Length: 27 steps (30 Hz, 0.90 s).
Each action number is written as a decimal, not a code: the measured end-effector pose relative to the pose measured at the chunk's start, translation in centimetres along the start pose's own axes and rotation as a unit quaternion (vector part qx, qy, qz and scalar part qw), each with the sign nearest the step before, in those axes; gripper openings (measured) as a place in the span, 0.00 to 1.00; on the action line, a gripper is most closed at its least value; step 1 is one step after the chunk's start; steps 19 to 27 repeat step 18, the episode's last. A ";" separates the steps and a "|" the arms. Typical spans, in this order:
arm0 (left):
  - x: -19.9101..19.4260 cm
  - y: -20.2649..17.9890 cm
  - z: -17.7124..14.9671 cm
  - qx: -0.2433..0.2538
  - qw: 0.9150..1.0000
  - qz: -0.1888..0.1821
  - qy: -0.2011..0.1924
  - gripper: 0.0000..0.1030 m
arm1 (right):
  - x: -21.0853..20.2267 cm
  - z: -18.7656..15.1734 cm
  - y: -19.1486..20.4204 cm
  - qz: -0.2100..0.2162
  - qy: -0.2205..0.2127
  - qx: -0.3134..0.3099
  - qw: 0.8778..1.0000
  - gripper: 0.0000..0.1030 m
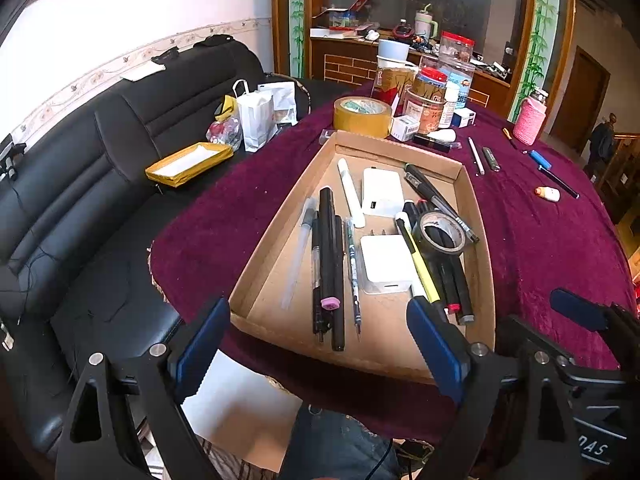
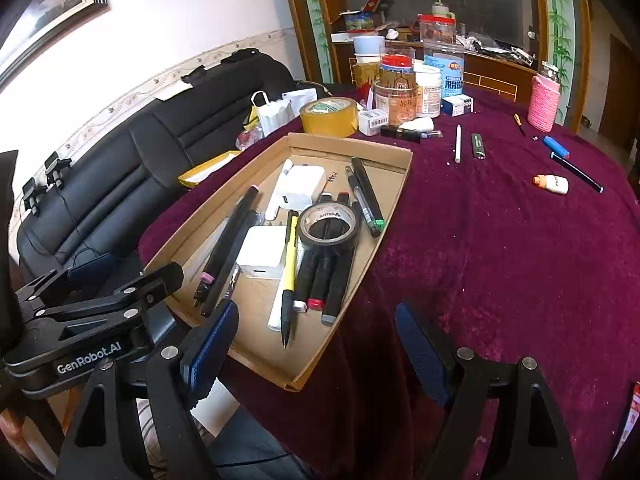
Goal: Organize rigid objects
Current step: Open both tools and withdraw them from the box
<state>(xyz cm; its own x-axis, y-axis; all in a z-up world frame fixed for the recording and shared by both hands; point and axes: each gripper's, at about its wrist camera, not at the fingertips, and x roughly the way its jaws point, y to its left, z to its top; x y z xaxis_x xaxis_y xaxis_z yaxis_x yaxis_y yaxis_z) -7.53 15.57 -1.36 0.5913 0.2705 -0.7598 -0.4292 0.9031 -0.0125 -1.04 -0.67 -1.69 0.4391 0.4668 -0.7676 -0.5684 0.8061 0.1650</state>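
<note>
Both your grippers spread, empty: left gripper (image 1: 318, 344), right gripper (image 2: 316, 344). White pen (image 2: 457, 143) lies at 1 o'clock beyond cardboard tray (image 2: 394, 200), long axis pointing away; right nearer.

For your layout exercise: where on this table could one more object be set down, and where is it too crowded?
Free: the maroon cloth between the cardboard tray and the small white bottle. Inside the tray, only the bare near-end strip. Crowded: the jars behind the yellow tape roll.
</note>
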 end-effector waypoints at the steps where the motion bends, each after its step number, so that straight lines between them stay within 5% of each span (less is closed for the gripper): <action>1: 0.0 0.0 0.0 0.001 1.000 0.000 0.000 0.87 | 0.1 0.0 -0.1 -0.003 0.001 0.001 1.000 0.82; 27: 1.8 0.2 -0.2 0.004 1.000 0.001 0.014 0.87 | 1.4 -0.2 0.4 -0.021 0.017 -0.001 1.000 0.82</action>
